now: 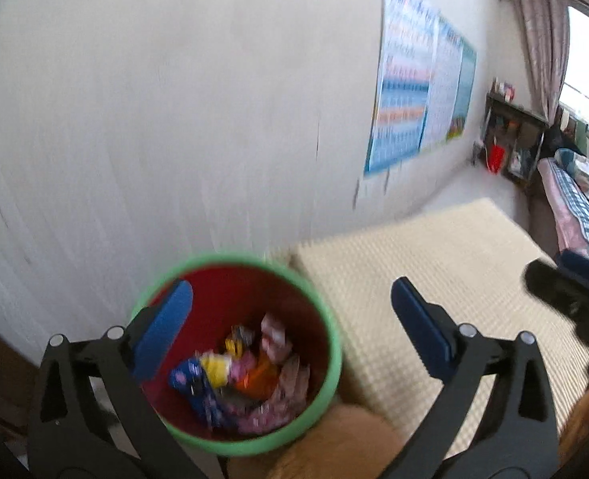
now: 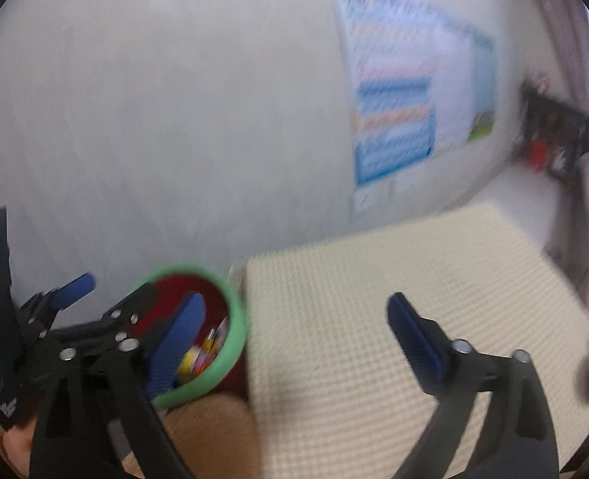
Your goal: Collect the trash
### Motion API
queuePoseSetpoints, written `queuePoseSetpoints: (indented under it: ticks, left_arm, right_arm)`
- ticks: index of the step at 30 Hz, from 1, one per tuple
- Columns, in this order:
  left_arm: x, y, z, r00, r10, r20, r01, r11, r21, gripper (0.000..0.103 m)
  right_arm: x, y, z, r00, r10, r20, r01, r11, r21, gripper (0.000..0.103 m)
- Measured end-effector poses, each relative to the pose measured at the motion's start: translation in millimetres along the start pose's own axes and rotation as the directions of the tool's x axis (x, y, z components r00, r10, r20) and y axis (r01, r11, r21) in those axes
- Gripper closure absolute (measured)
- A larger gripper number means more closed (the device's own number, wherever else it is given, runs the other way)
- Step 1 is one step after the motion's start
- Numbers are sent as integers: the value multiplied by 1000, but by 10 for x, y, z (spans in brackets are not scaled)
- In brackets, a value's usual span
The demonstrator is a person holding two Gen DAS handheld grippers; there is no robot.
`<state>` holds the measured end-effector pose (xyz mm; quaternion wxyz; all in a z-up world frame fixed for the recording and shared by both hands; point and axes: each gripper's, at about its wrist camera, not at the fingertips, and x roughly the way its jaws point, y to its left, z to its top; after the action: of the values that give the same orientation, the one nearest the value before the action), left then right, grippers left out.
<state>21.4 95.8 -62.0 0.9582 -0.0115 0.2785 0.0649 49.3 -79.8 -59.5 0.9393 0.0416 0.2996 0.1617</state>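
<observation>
Both your claws are spread wide with nothing in them: left claw (image 1: 290,323) hangs over the red bin (image 1: 236,353), right claw (image 2: 294,329) beside it over the cream mat (image 2: 374,319). The wrappers (image 1: 242,375) sit inside. Swing low and you might clip the green rim (image 1: 336,343) and tip it all out.

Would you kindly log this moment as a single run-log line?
left gripper: jaws open, empty | right gripper: jaws open, empty | bin: holds wrappers | mat: bare
</observation>
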Motion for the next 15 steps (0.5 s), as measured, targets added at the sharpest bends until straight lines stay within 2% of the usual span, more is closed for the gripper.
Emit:
queuePoseSetpoints:
  ticks: [1,3,4,5,7,9,11,15]
  left_arm:
    - [-80,-61,34,999,10,40,-10,1000,9,5]
    - [-278,-206,121,990,51,131,-54,998,16,5]
    - [-343,-258,149,985,76,157,-79,997,13,5]
    - [-430,-328,180,976,103,191,-107,994,8,5]
    - [-532,-429,236,970,92,225,-96,995,9,5]
    - [-597,-509,281,975,47,217,-51,999,11,5]
    - [-617,-582,306,981,21,194,-24,1000,14,5]
    - [-640,-726,324,984,14,179,-21,999,38,5]
  right_arm:
    - [-152,-26,30,998,-19,64,20,1000,-8,7]
    - [-457,-76,65,978,-75,197,82,996,-25,7]
    - [-539,-84,79,967,-99,235,108,994,-25,7]
    - [-618,-101,77,952,-130,276,141,990,-20,7]
    - [-752,-160,22,915,-214,343,224,975,12,7]
    - [-829,-247,-52,893,-285,347,288,957,46,7]
    - [-857,-350,-102,897,-301,323,295,953,68,7]
    - [-860,-577,-131,907,-323,271,297,946,133,7]
